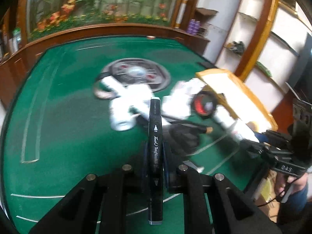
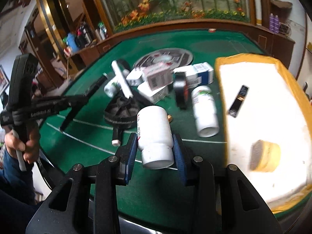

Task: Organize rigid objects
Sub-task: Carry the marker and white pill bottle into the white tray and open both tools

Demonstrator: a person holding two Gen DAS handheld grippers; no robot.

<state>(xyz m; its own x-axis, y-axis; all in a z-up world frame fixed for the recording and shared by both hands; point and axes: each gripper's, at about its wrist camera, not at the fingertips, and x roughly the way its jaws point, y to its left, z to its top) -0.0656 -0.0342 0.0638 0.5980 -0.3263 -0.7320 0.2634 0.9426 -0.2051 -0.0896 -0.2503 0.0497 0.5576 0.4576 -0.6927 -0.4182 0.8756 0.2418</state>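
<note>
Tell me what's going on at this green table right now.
A person is sorting clutter with two handheld grippers. The left gripper is shut on a black marker pen. The right gripper clamps a white plastic pill bottle. The yellow-rimmed white tray already holds a slim black stick and a cream tape roll; boxes and bottles remain on the green felt table.

A round green felt table [image 2: 156, 185] with white lines fills the middle. At twelve o'clock a glass-fronted display of orange flowers and green stems [image 2: 175, 2] runs behind a brown wooden ledge [image 2: 195, 24]. At two o'clock stand two purple bottles [image 2: 274, 22].
</note>
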